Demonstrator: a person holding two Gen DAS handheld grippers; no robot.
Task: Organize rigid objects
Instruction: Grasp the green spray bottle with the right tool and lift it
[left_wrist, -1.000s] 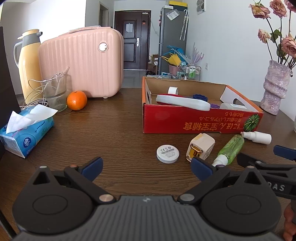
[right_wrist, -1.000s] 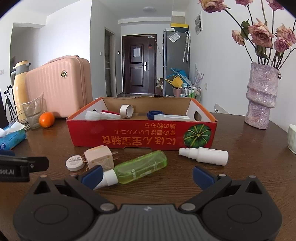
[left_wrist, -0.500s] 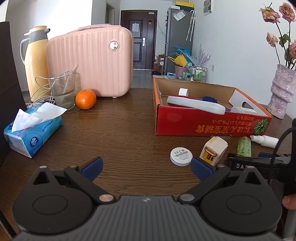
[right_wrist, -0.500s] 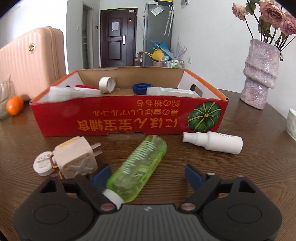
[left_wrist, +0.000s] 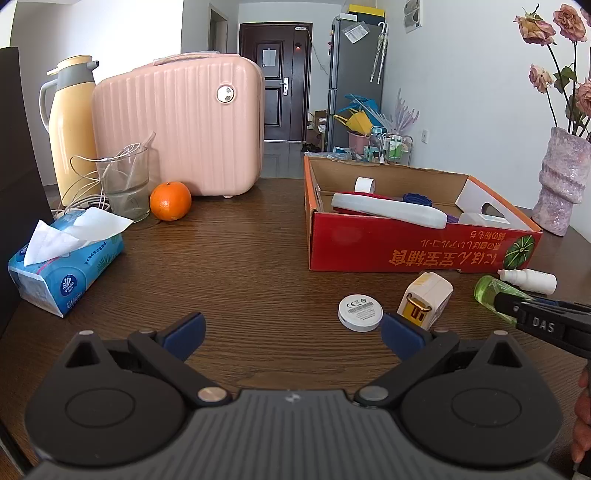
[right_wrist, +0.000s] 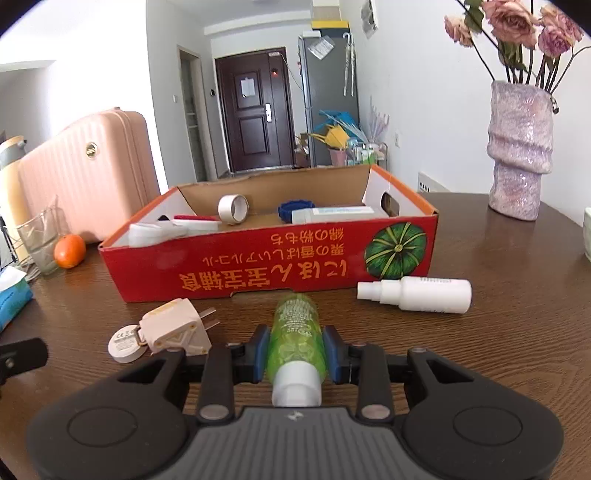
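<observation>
Right tongs (right_wrist: 295, 349) closing, pads against green bottle (right_wrist: 295, 332) lying between them, cap nearest. Round bottle may squirt forward into box (right_wrist: 273, 273). Left tongs (left_wrist: 291, 328) open, empty.

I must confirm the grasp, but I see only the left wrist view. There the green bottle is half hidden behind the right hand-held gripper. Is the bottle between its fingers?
Observer: Yes. In the right wrist view the green bottle lies between the blue pads of the right hand-held gripper, which are closing on it.
Operator: Where does its cap point?
Observer: The white cap points back toward the gripper body; the other end points at the red box.
Operator: Is it lifted?
Observer: I cannot tell for sure; it appears to lie on the table.
</observation>
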